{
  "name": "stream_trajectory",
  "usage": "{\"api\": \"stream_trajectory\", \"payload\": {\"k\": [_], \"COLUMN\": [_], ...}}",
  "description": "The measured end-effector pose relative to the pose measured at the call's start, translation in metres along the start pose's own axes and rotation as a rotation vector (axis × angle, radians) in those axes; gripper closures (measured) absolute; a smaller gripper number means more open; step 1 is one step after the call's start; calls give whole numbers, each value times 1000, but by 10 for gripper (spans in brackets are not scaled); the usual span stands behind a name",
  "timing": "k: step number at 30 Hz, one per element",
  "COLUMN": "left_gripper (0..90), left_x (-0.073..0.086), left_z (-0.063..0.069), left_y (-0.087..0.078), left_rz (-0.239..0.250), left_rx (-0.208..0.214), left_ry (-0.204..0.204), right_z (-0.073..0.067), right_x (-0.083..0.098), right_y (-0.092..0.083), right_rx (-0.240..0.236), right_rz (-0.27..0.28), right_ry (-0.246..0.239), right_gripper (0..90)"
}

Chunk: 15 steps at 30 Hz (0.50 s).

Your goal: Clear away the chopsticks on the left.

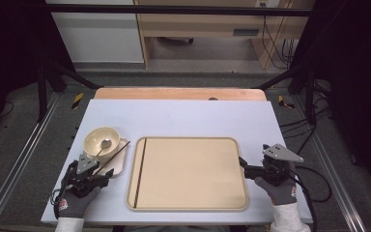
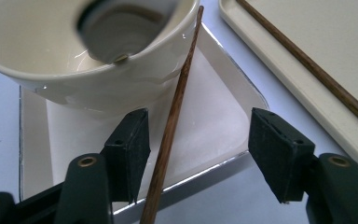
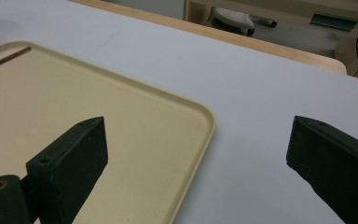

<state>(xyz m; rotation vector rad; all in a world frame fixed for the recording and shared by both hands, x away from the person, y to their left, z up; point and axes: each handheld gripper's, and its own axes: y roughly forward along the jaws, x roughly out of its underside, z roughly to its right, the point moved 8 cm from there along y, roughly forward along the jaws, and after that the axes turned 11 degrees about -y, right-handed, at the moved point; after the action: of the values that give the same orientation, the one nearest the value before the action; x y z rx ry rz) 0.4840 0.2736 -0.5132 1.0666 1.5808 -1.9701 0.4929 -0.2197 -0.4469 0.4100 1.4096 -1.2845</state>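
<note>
Two chopsticks, one already lying along the left inner edge of the tray [image 1: 188, 203], the other chopstick [image 2: 170, 135] propped across the small white dish [image 2: 214, 140] near the desk's front-left corner, its far end leaning on the bowl [image 2: 51, 60]. Step in hand looks like picking up that second chopstick to join the first chopstick [image 1: 139, 171] in the tray

Left gripper [image 1: 96, 175] sits at the dish's near edge, jaws partly spread around the stick's lower end; left pad just beside or grazing it, right pad well clear, so nothing grasped yet. Right gripper [image 1: 245, 165] hovers at the tray's right edge, jaws wide apart, nothing between them

Next move, I'd judge: finish the squeeze on the thin stick, which needs centring since it sits off to one side; then lift without dragging it against the bowl, and carry it right over the tray rim

Left gripper view gives the stick's offset between the pads [image 2: 133, 149] and a spoon [image 2: 116, 28] blurred inside the bowl; high view is too small for that but gives the whole layout and both gloved hands. Right gripper view adds the tray's far right corner and bare desk [image 3: 261, 93] beyond
</note>
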Motion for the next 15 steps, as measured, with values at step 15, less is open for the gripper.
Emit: {"api": "stream_trajectory", "payload": {"k": [15], "left_gripper": [631], "left_x": [0], "left_z": [-14], "left_y": [7], "left_rz": [-23], "left_rx": [-28], "left_ry": [-21], "right_z": [-1], "right_x": [1], "right_y": [1], "right_rx": [-1], "right_rz": [-5], "right_ry": [-5], "right_gripper": [55]}}
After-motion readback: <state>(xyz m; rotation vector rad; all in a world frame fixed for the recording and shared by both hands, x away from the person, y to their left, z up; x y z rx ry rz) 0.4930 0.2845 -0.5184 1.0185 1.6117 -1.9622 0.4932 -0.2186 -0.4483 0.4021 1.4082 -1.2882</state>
